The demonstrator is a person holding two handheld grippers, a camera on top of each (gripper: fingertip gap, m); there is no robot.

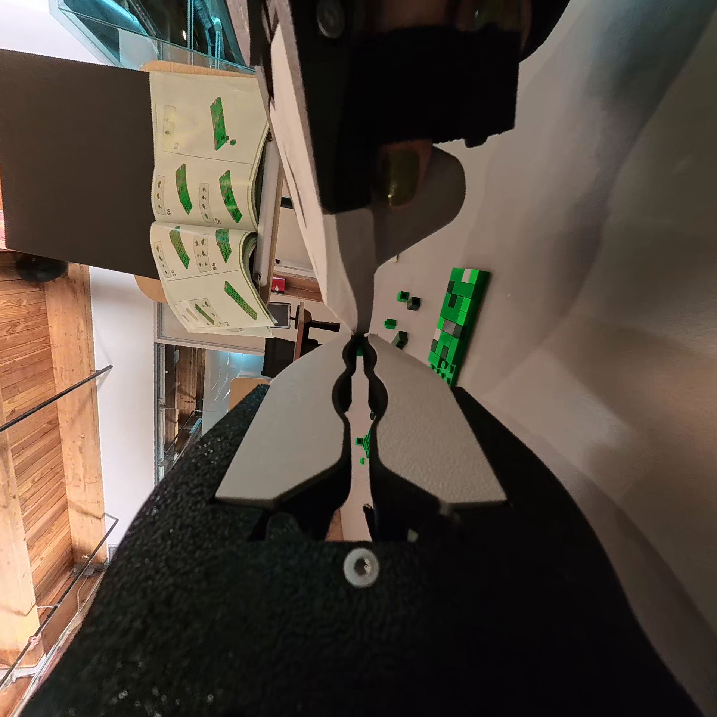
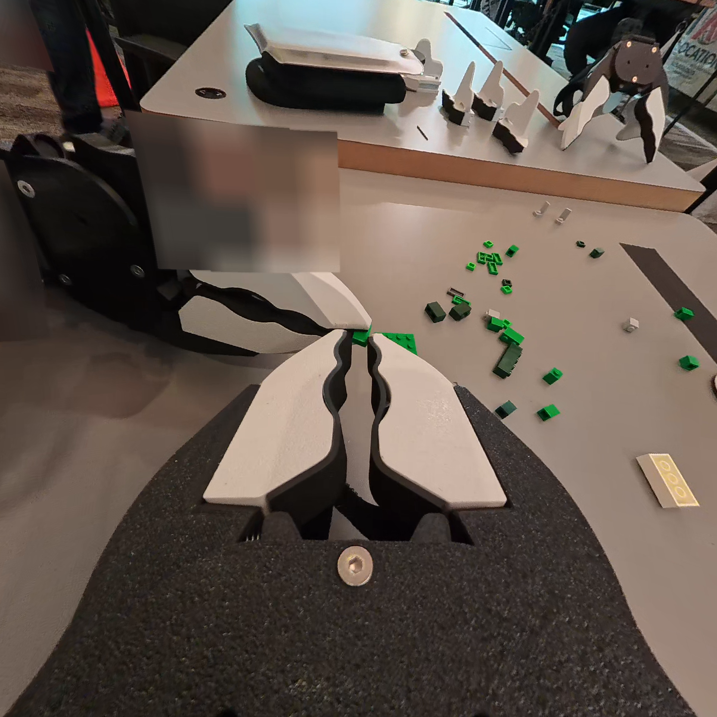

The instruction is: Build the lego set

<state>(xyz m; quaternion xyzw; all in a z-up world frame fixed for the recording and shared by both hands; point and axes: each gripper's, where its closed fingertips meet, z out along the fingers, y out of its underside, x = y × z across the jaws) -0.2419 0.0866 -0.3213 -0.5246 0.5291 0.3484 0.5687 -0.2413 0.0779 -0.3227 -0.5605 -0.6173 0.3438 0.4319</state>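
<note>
Pinching one small bright-green plastic lego piece [image 2: 360, 336] from both sides above the grey table [image 2: 426, 240]: the white-fingered right gripper [image 2: 359, 341] and left gripper [image 1: 359, 343], tips meeting. Flat green brick-built lego panel [image 1: 459, 322] lies just beside; loose green bricks [image 2: 504, 341] scattered near; open instruction booklet [image 1: 205, 201] stands beyond.

Left gripper [image 1: 359, 343] closed on small green brick [image 1: 359, 351], tip-to-tip with right gripper [image 1: 359, 310]. Green plate assembly [image 1: 459, 322] on desk [image 1: 582, 271]; open instruction booklet [image 1: 205, 201] beyond.
</note>
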